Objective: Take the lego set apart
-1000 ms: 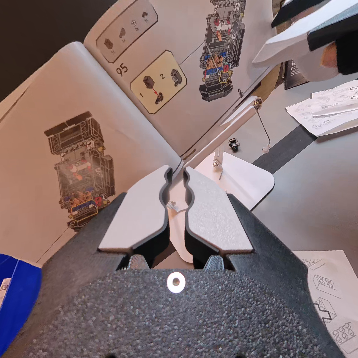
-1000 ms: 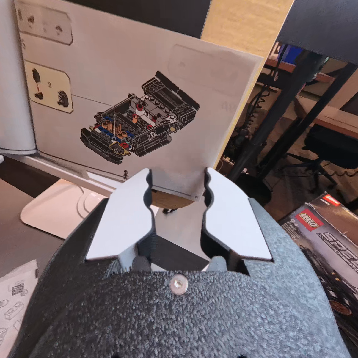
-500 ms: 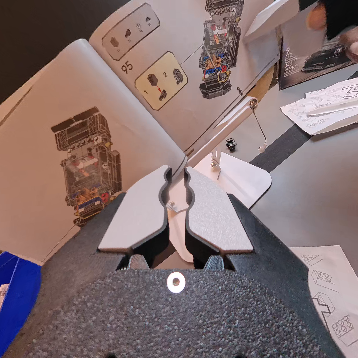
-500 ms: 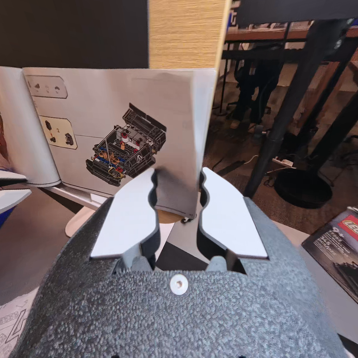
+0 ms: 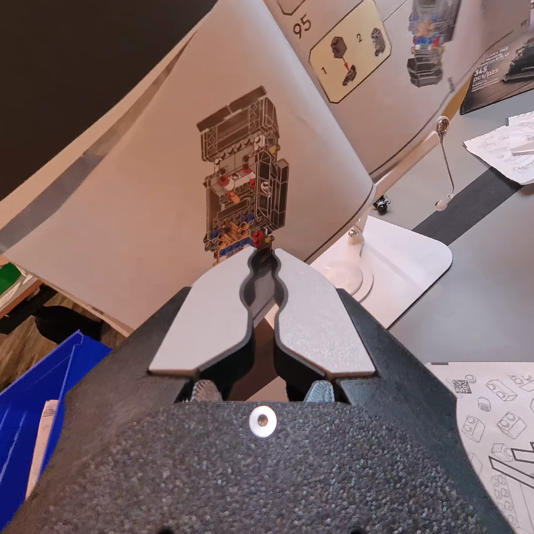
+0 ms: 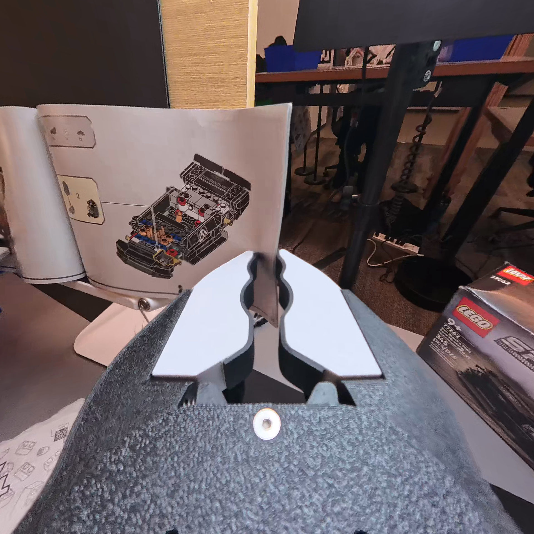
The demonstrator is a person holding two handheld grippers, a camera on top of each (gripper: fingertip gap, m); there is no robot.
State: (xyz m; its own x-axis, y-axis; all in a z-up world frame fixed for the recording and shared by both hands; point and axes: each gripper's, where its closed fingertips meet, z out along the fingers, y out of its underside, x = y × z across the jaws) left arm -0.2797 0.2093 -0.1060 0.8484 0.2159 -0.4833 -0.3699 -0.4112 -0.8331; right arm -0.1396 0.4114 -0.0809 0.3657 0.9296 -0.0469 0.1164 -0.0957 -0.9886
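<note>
Right gripper (image 6: 265,254) pinches the lower outer corner of the instruction booklet (image 6: 161,150)'s right page. Left gripper (image 5: 264,252) nearly closed, empty, at the left page. Booklet rests open on white stand (image 5: 404,260); set box (image 6: 491,346) right.

left tongs (image 5: 264,252) nearly closed, right tongs (image 6: 265,254) pinching a page

Behind the grey table (image 6: 43,361) stands a dark wall panel (image 6: 81,52) beside a strip of straw-coloured woven covering (image 6: 208,52). Past the table's far edge, black desk legs (image 6: 384,161) drop to a brown carpet (image 6: 332,254) (cables and a power strip (image 6: 396,244) lie there). A wooden shelf (image 6: 346,75) carries blue bins (image 6: 291,59).
</note>
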